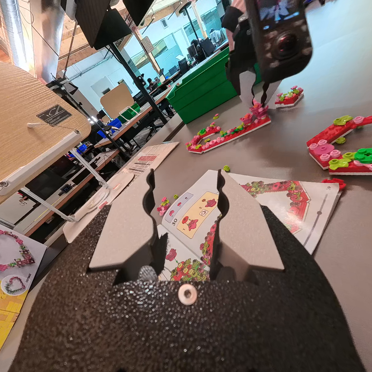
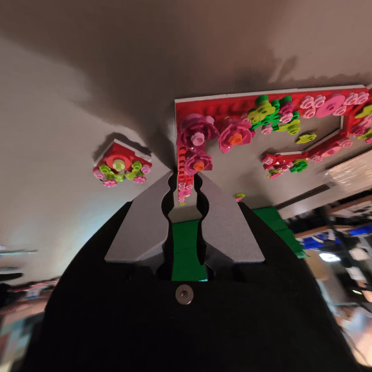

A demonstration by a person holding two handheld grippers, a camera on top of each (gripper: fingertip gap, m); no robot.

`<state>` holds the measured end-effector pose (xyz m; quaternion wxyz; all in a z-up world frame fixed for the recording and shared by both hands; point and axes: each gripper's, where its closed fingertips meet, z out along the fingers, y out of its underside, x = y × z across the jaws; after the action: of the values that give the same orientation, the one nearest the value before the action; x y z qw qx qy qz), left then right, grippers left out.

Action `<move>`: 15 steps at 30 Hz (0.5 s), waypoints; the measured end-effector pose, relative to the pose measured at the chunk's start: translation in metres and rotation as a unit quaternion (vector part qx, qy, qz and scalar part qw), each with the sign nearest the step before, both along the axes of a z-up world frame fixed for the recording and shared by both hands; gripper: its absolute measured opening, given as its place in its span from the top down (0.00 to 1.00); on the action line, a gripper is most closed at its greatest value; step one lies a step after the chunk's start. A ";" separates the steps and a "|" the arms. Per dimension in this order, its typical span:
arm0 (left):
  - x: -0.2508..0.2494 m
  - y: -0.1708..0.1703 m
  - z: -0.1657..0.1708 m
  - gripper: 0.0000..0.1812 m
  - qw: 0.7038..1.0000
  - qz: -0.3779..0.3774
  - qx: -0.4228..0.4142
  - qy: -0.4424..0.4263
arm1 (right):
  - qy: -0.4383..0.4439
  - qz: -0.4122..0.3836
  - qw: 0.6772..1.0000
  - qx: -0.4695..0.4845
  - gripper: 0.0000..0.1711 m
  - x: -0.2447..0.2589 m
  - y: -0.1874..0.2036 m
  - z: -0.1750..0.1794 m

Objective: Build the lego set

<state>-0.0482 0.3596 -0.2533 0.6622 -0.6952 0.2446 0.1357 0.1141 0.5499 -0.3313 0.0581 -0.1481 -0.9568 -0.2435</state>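
Left tongs (image 1: 186,177) hang open and empty above the open instruction booklet (image 1: 281,203) on the grey tabletop (image 1: 251,153). Right tongs (image 2: 184,174) are tip-down at the near end of the long red flower-covered lego section (image 2: 227,108), jaws narrowly apart, straddling the plate edge beside a magenta flower with orange centre (image 2: 198,164); cannot tell if they grip it. Small red corner piece (image 2: 121,161) sits apart beside it, another red section (image 1: 340,145) lies near the booklet, and the stacked green bins (image 1: 201,90) stand behind; contents not visible.
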 end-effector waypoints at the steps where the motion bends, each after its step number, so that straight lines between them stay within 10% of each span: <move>1: 0.000 0.000 0.000 0.67 1.000 0.000 0.000 0.000 | 0.004 0.028 0.999 0.016 0.91 -0.002 0.004 0.001; 6: 0.000 -0.001 0.000 0.67 1.000 -0.001 0.000 -0.001 | 0.052 0.073 0.994 0.067 0.70 -0.004 0.022 0.013; 10: 0.000 -0.001 0.001 0.67 1.000 -0.001 0.001 -0.003 | 0.182 -0.078 0.980 -0.001 0.72 -0.006 0.028 0.034; 15: 0.005 -0.004 0.007 0.66 1.000 -0.008 0.006 -0.004 | 0.355 -0.315 0.846 -0.244 0.75 -0.041 -0.012 0.059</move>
<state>-0.0436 0.3557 -0.2466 0.6682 -0.6899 0.2470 0.1289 0.0735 0.5377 -0.2726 0.2758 -0.5269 -0.8016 0.0620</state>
